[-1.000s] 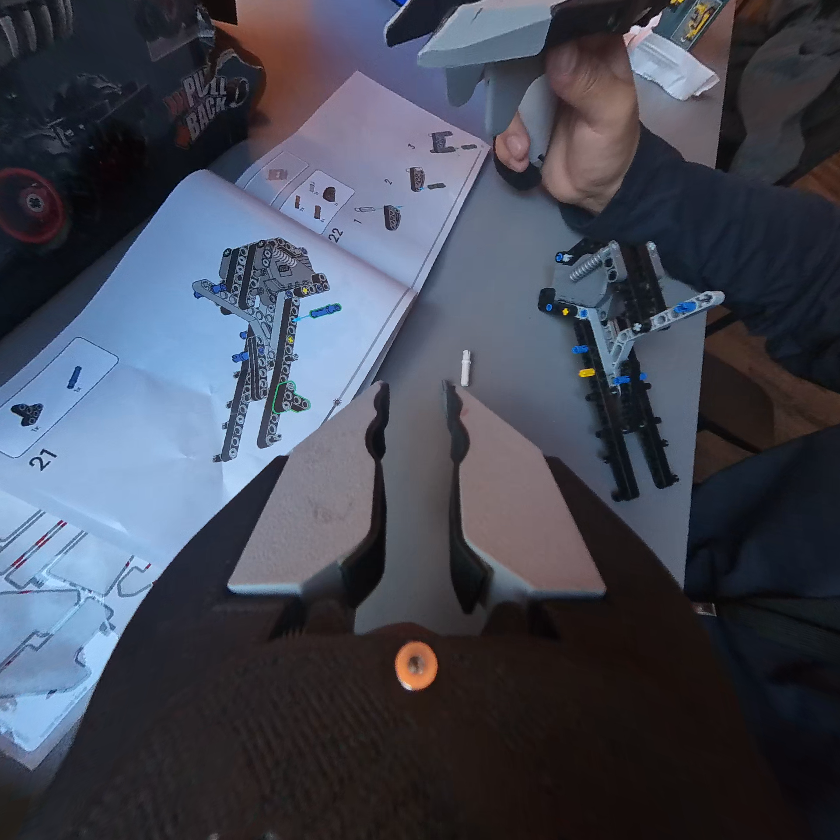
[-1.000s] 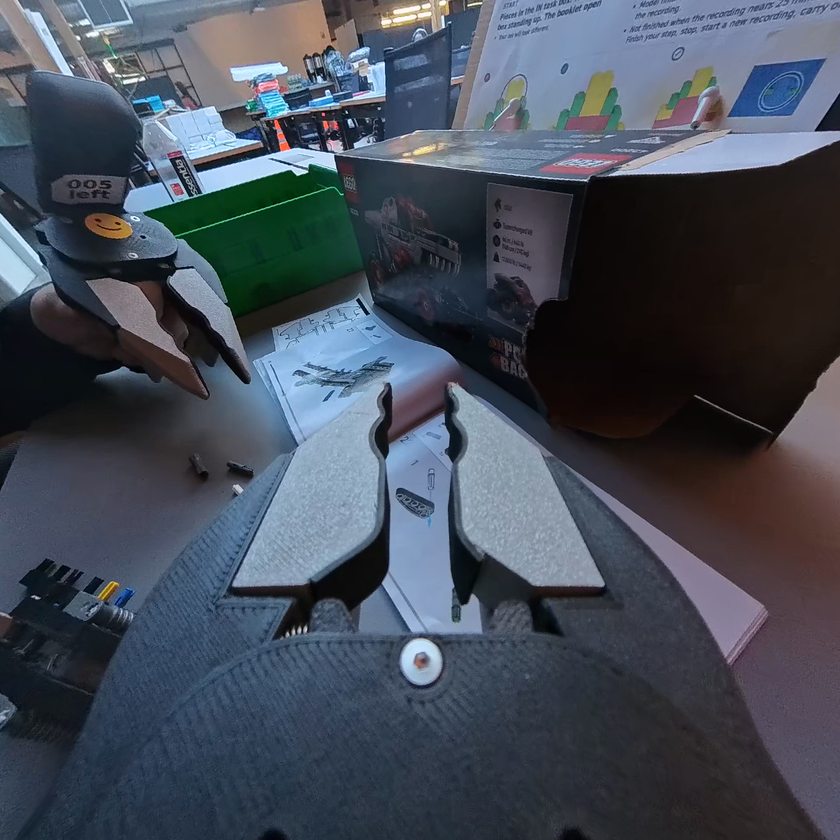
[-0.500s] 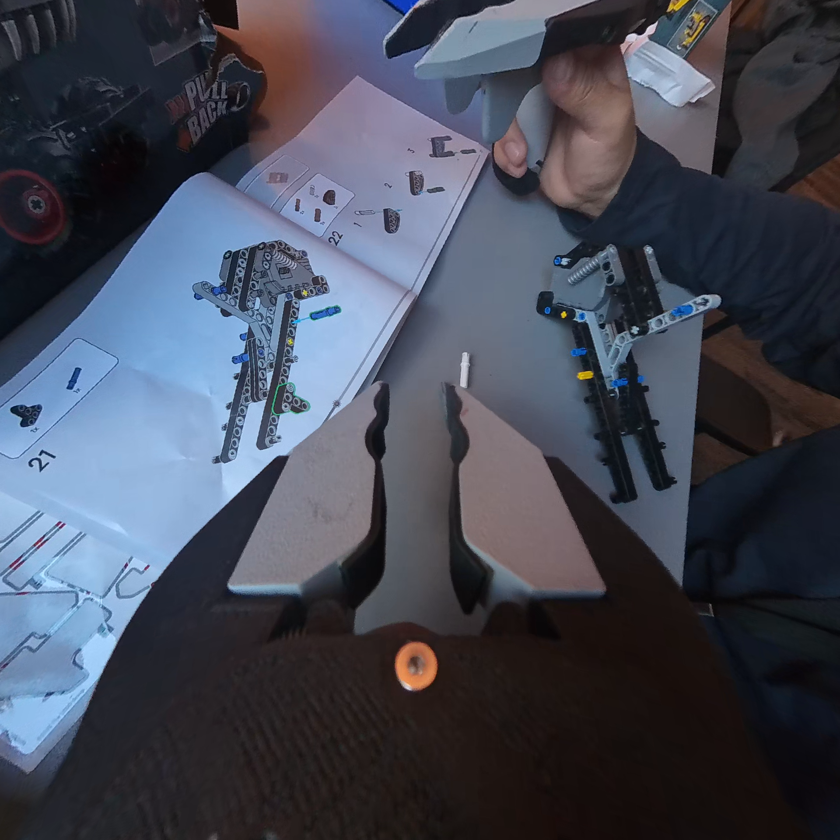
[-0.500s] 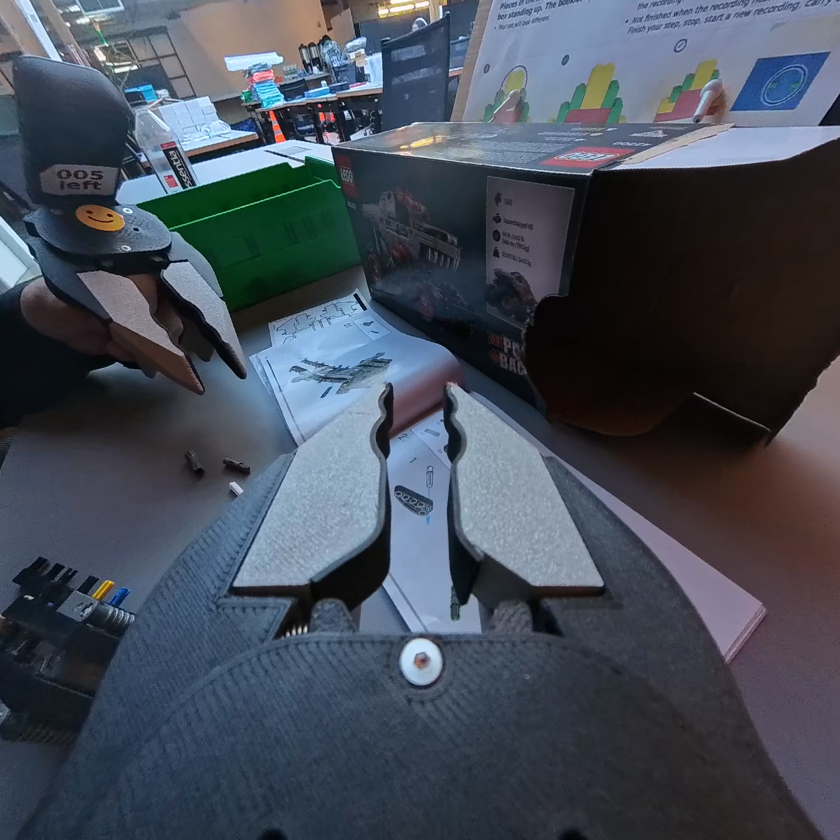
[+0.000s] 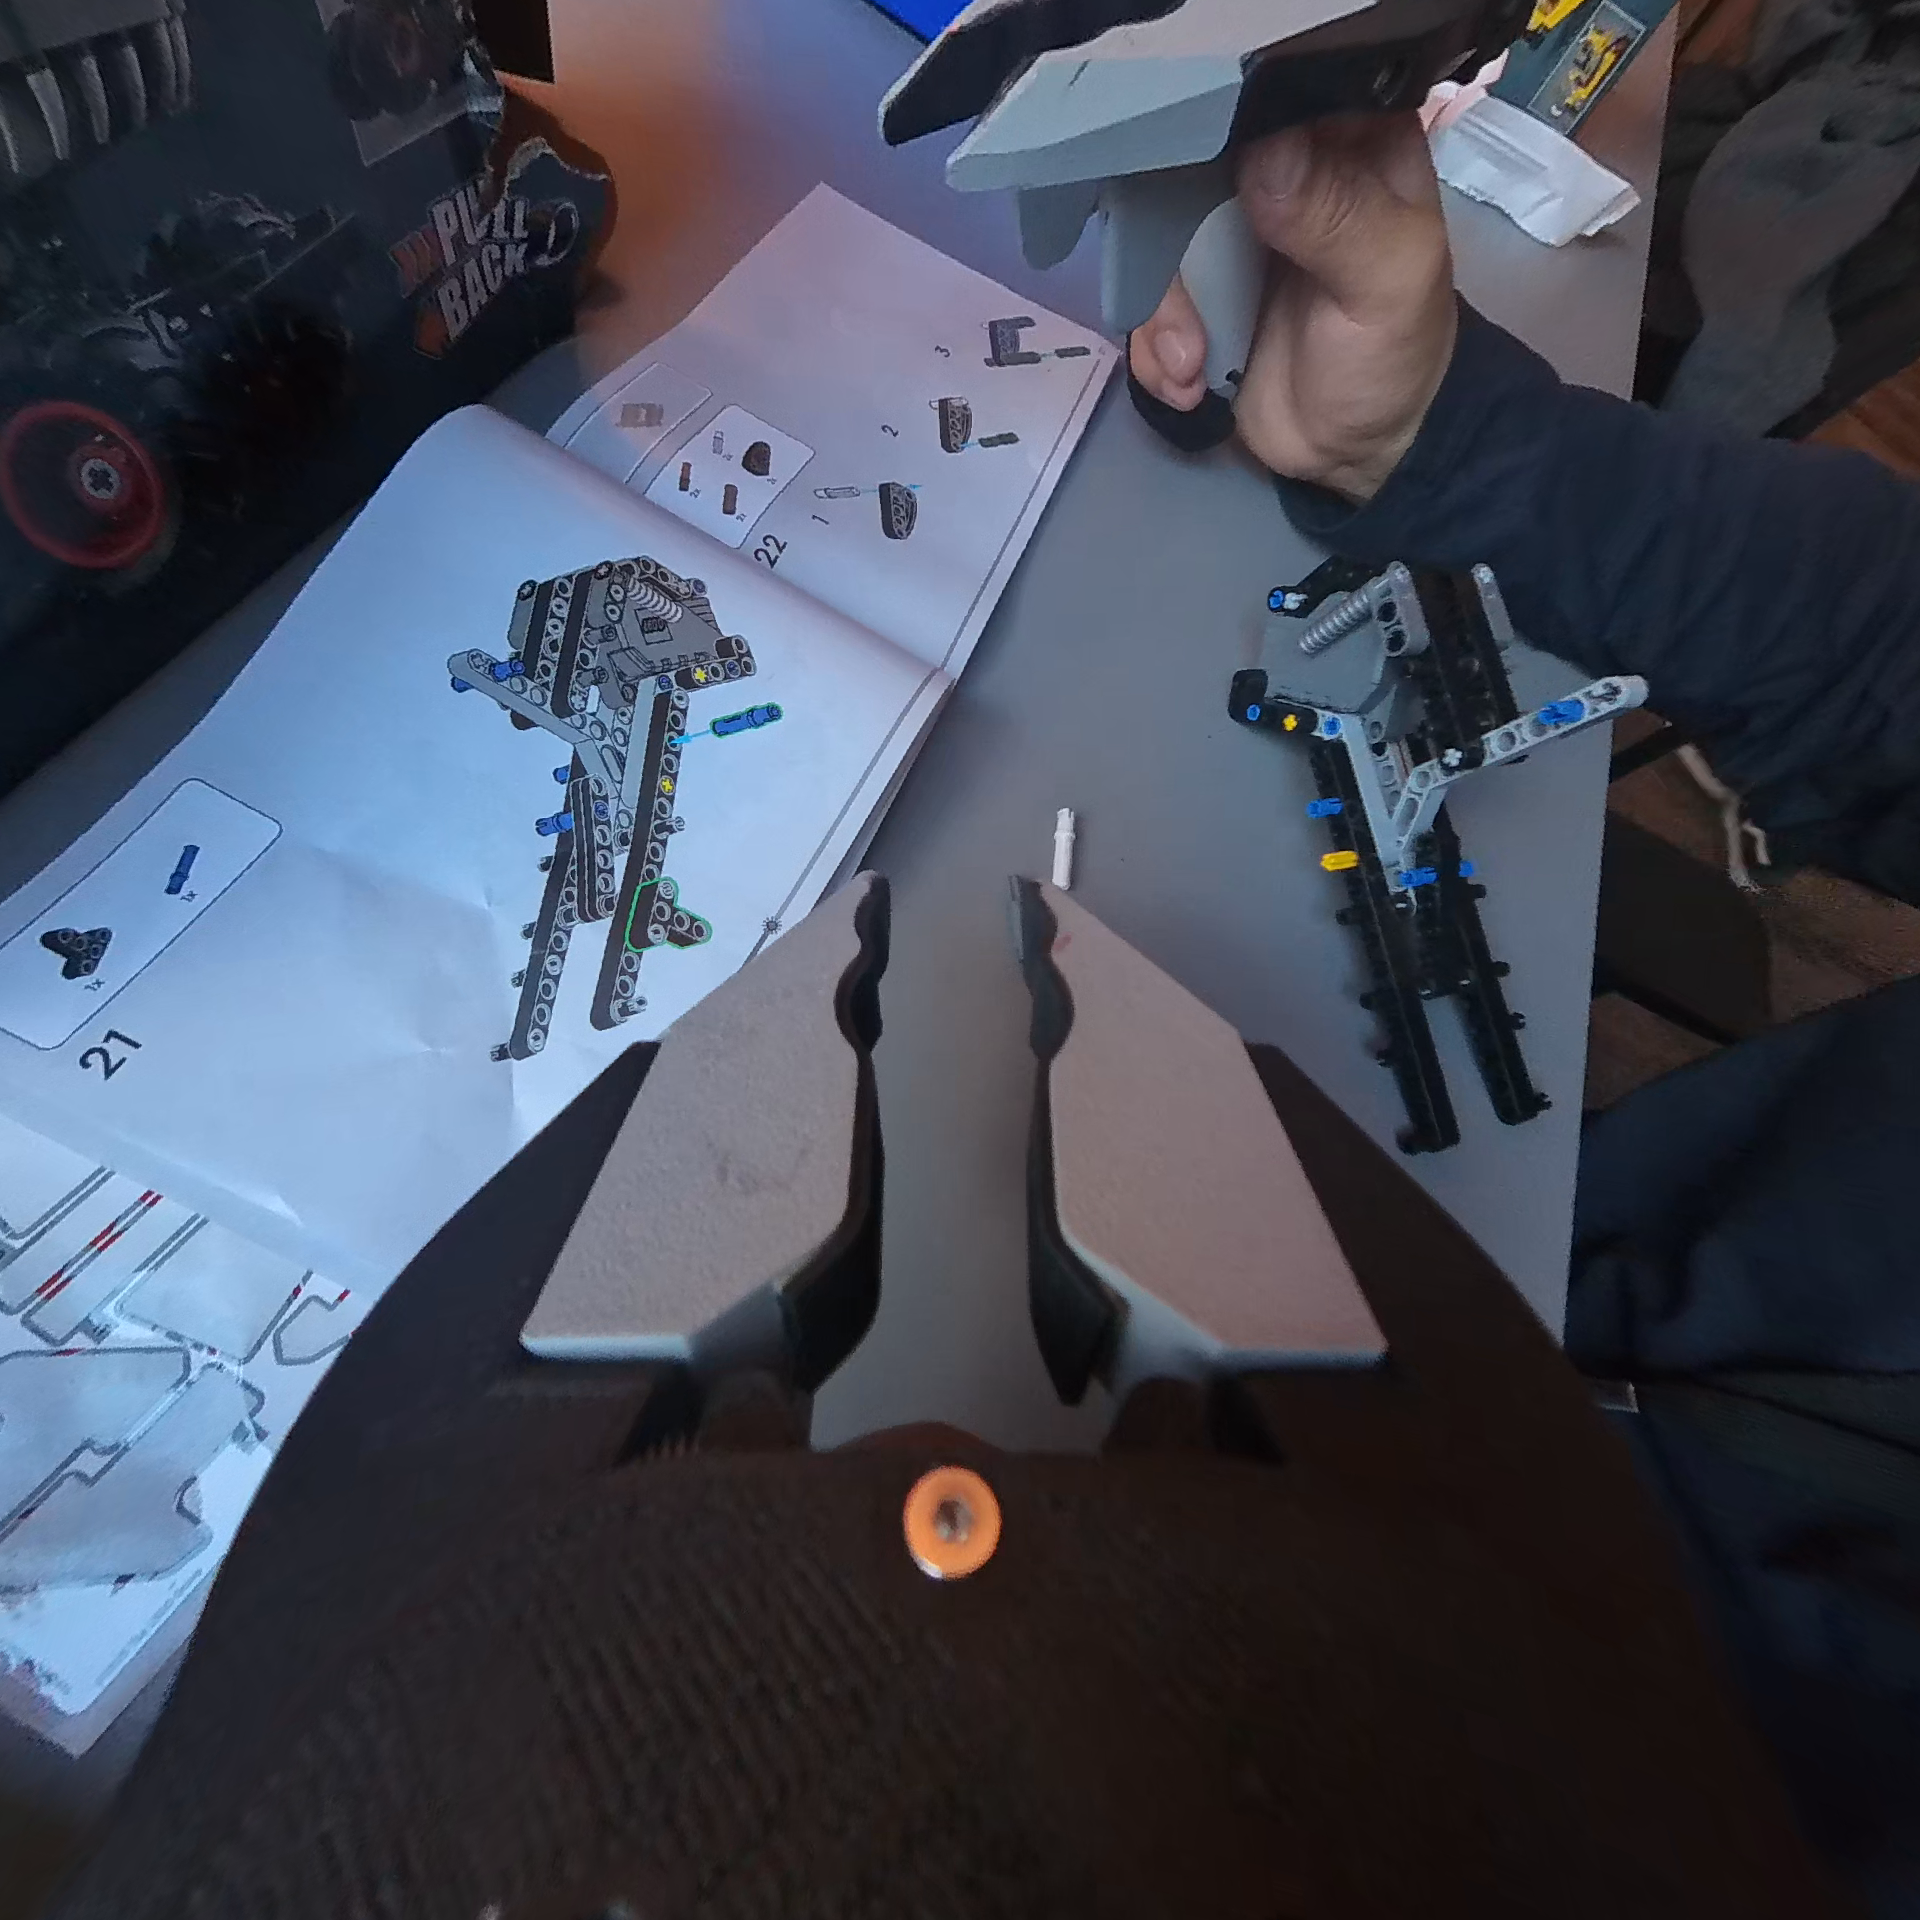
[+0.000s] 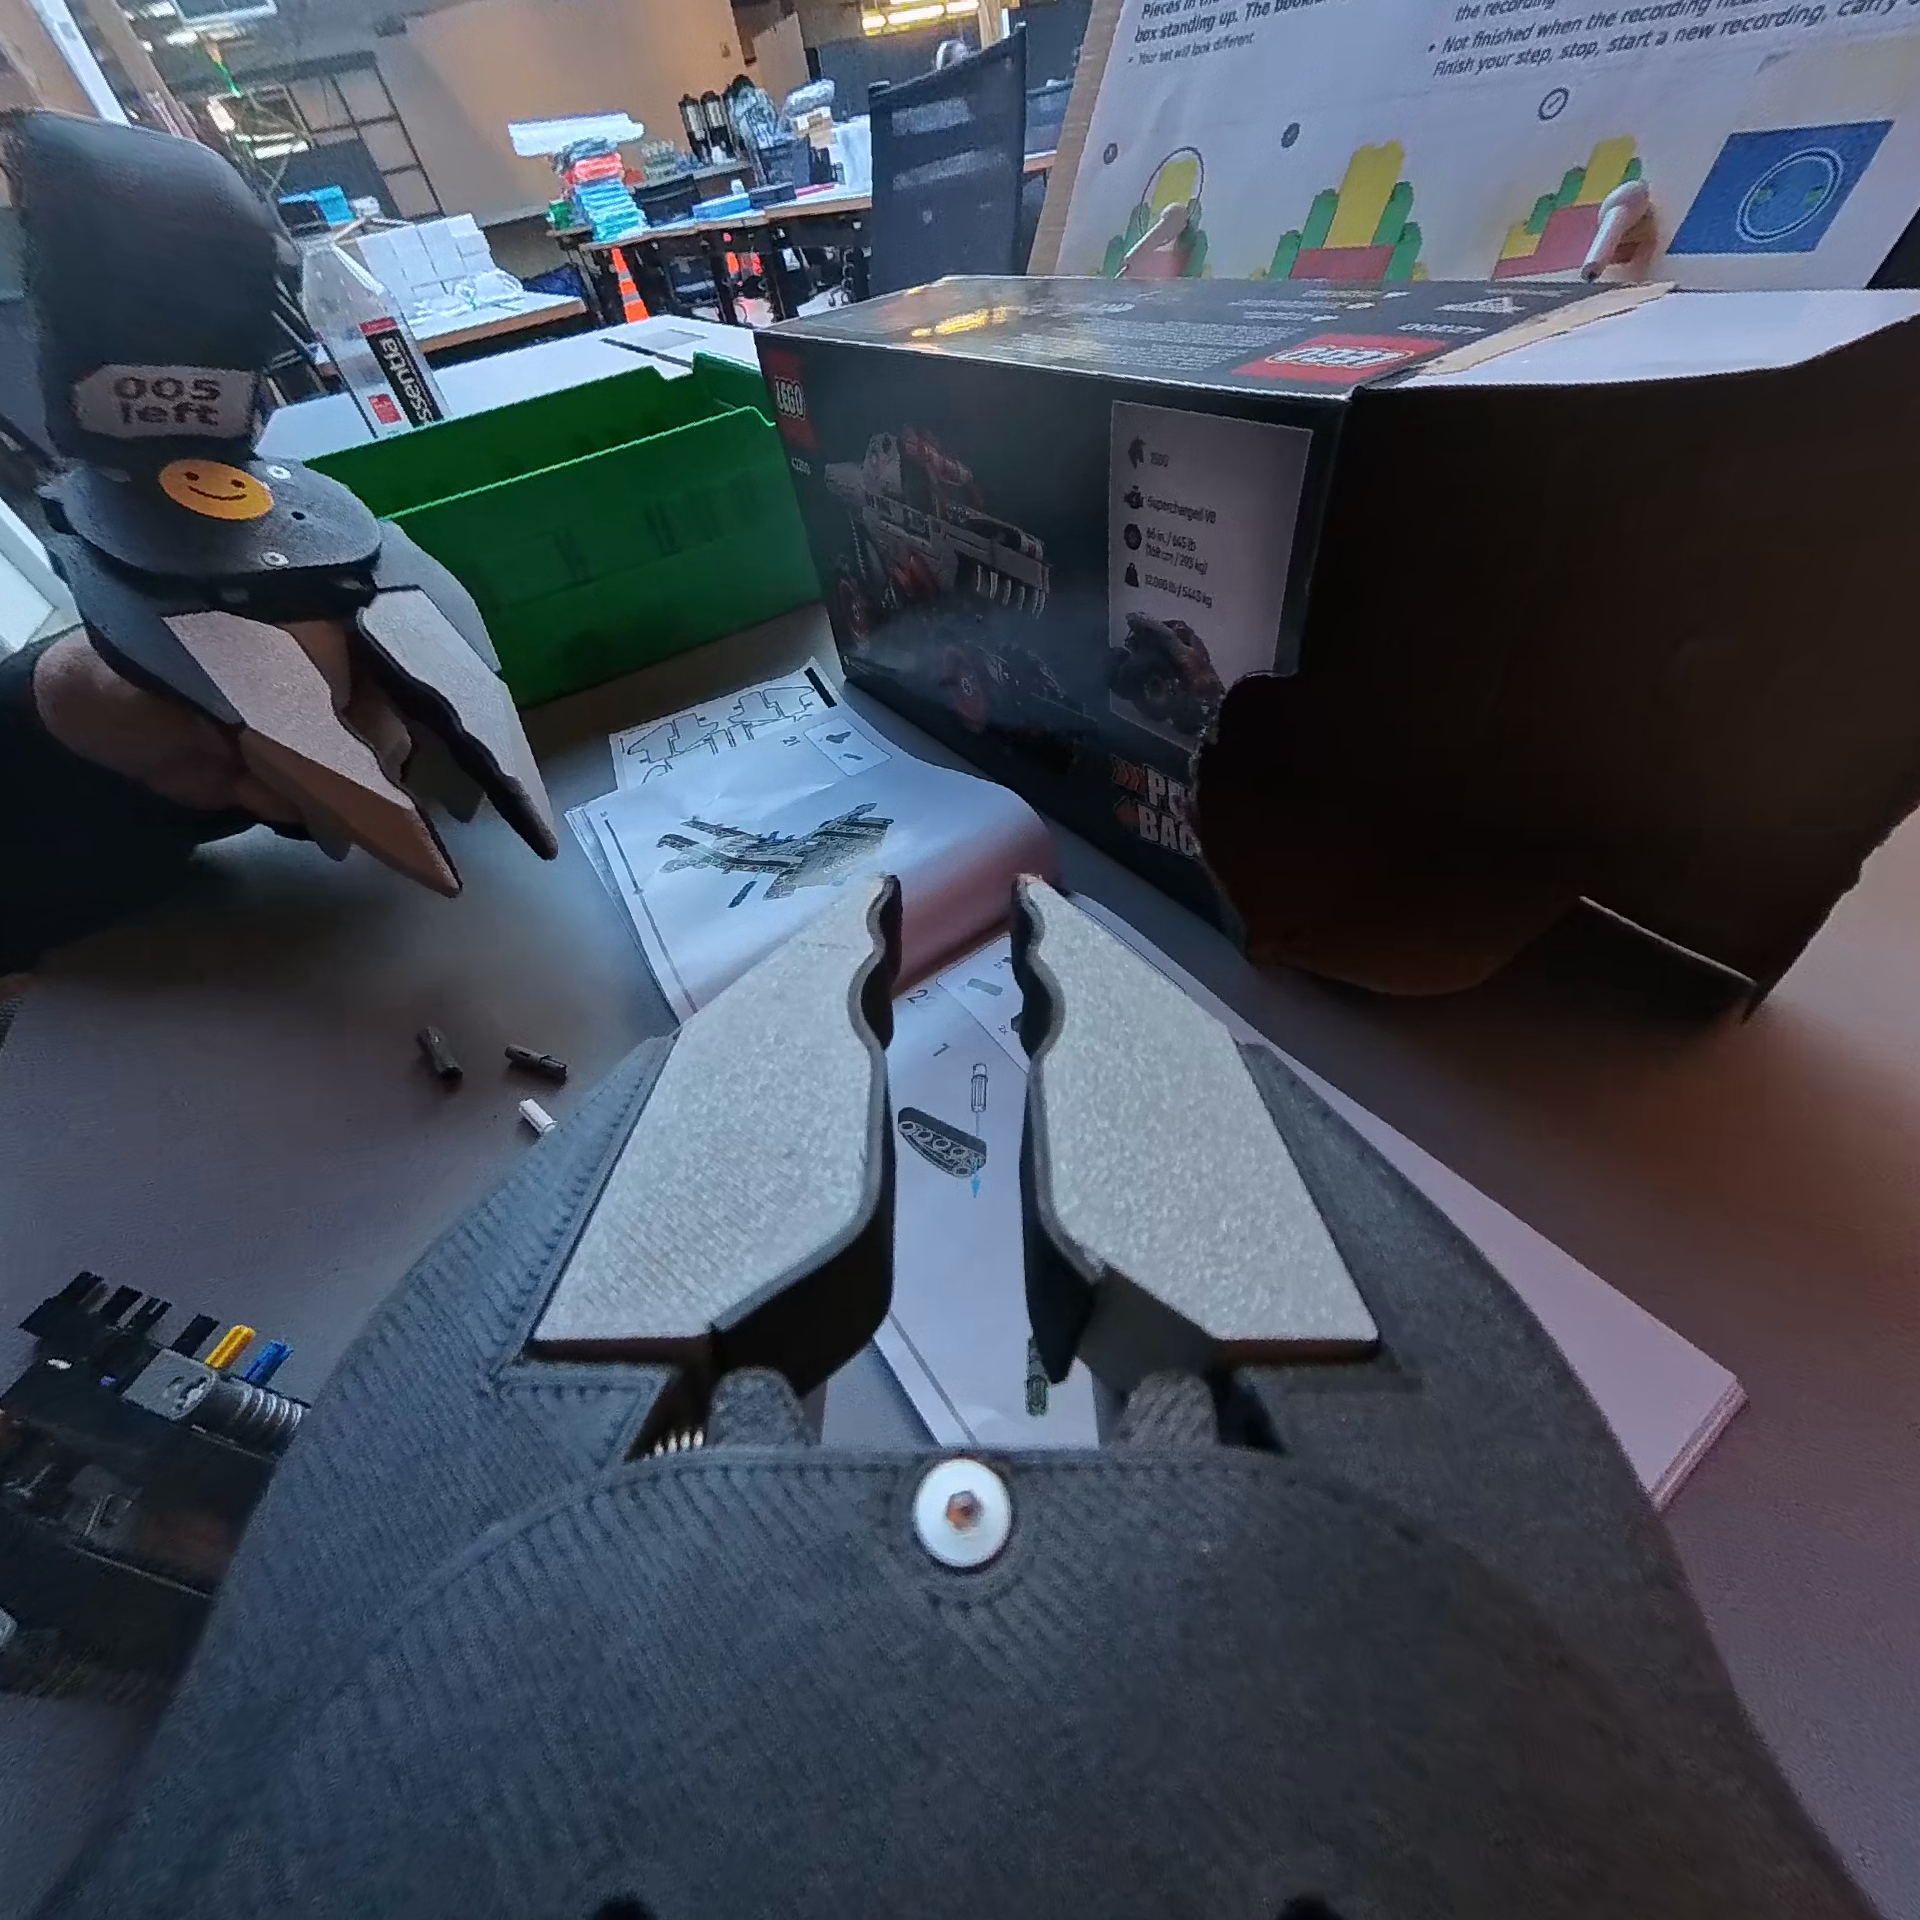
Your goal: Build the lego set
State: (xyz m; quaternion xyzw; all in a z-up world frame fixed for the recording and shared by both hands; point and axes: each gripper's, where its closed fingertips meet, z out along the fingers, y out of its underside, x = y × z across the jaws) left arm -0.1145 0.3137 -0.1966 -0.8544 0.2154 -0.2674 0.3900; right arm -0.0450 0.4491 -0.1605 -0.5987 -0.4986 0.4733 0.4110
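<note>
Both your grippers, left (image 5: 948,899) and right (image 6: 954,902), hold nothing, fingers narrowly parted; the white pin (image 5: 1062,849) lies on the tabletop (image 5: 1143,582).

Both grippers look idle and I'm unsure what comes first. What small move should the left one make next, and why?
Probably lower the left gripper onto the white pin. Its fingers are apart and empty, the pin lies loose on the grey table just beyond the tips, and the half-built frame rests nearby.
</note>
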